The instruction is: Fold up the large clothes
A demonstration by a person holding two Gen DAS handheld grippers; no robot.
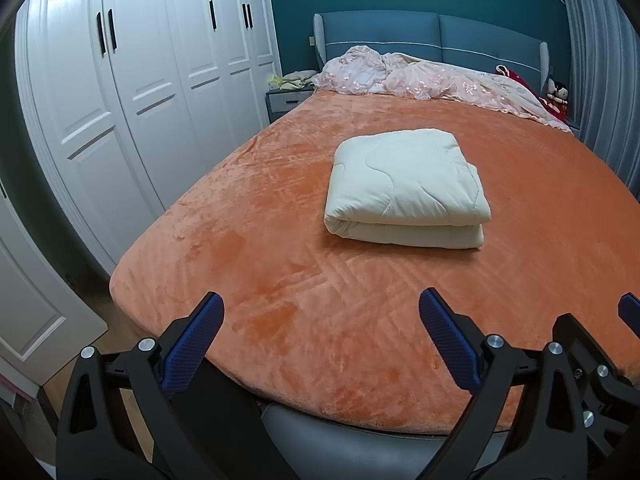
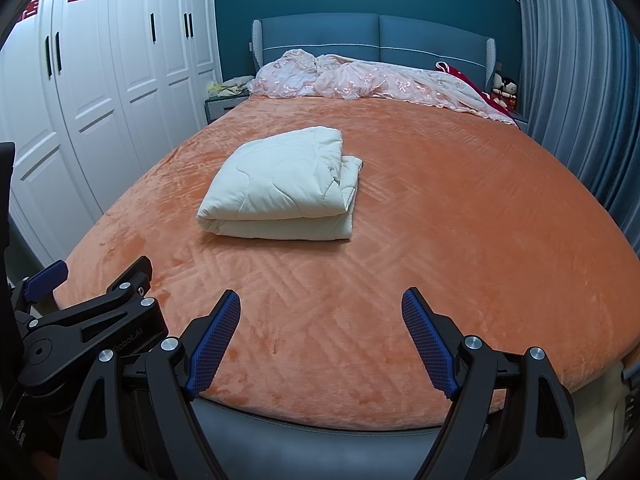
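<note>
Although the task concerns folding, the cream quilted comforter (image 1: pixel 406 186) already lies as a compact, layered rectangle near the middle of the orange plush bedspread (image 1: pixel 280 300), its rounded fold edge facing the foot of the bed. Left gripper (image 1: pixel 322 334) hovers above the foot edge, jaws standing wide apart with nothing between them. Right gripper (image 2: pixel 321 334) is held just beside it in like manner, jaws apart and empty, both well short of the comforter. That stand-off, with both tools angled down toward the bed, suggests the fold is judged complete or awaiting a final check. A crumpled pink embroidered coverlet (image 2: pixel 360 80) is heaped against the blue headboard (image 2: pixel 376 36), apart from the work area. White wardrobe doors (image 1: pixel 120 100) flank the left side.
</note>
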